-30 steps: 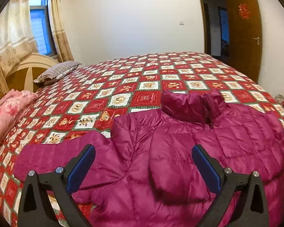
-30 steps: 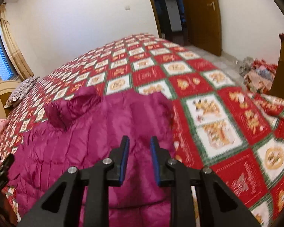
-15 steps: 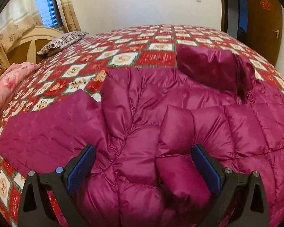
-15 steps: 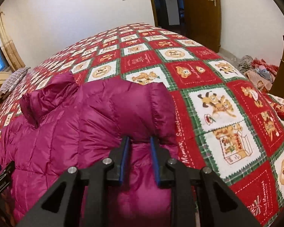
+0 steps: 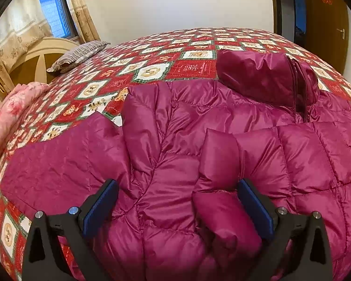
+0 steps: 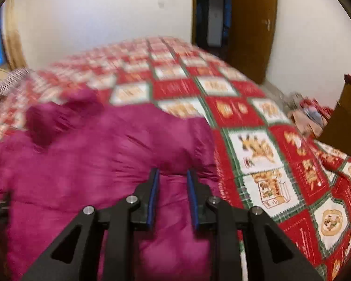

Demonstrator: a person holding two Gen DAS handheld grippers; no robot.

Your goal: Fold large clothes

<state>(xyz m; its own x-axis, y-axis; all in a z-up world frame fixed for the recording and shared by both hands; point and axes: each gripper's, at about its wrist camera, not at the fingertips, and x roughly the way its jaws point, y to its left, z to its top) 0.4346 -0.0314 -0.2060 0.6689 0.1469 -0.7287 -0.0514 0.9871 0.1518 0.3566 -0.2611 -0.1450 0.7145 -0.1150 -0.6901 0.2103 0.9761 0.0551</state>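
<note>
Jacket: magenta, glossy, quilted in puffy panels, spread flat on the bed; a zip runs up its bunched collar; one sleeve lies smoother and flatter at the left; the quilt is a grid of red and white squares with cartoon bears and writing, mostly too small to read; left claw gapes wide over the padding, gripping nothing; right claw, narrowly parted, has a fold of jacket between its blue ribbed pads, whether pinched I cannot tell; striped pillow by the wooden headboard.
</note>
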